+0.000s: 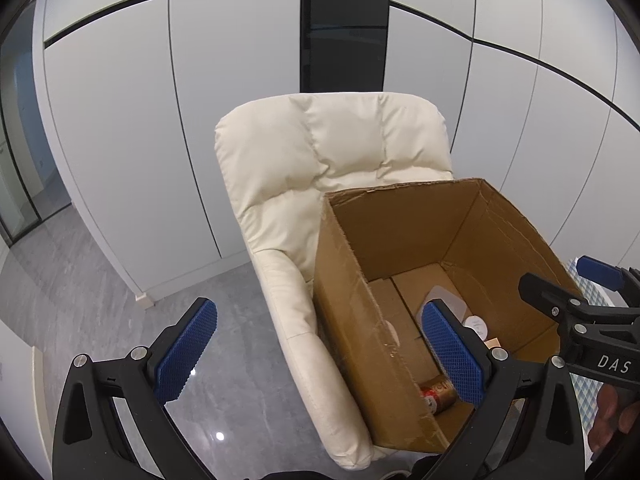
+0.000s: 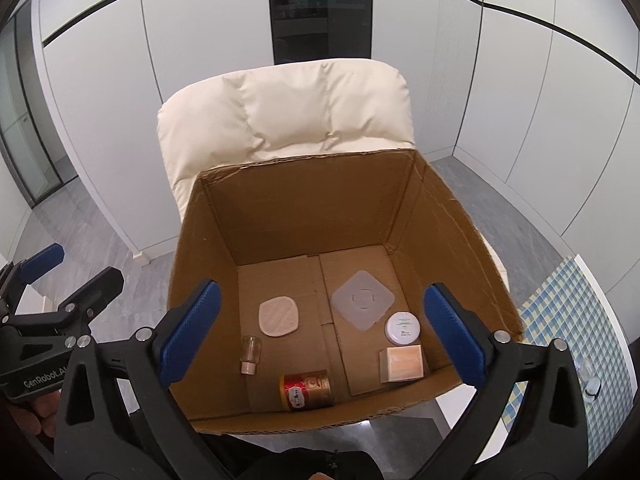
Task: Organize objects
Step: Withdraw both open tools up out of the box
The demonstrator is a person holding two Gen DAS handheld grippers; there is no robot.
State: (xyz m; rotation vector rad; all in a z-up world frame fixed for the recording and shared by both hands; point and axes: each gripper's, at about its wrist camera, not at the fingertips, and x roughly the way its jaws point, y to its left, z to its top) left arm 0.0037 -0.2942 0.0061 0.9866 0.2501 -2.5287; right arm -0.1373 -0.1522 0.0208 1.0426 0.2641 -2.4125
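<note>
Sitting on cream armchair (image 2: 280,108) cardboard box (image 2: 304,208), grey floor (image 1: 100,280), white wall panels (image 1: 120,120), both grippers wide open, empty.

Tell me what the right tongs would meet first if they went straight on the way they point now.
Probably the brown cardboard box's floor near the translucent square plastic lid; the open right tongs hold nothing, though depth is unclear.
</note>
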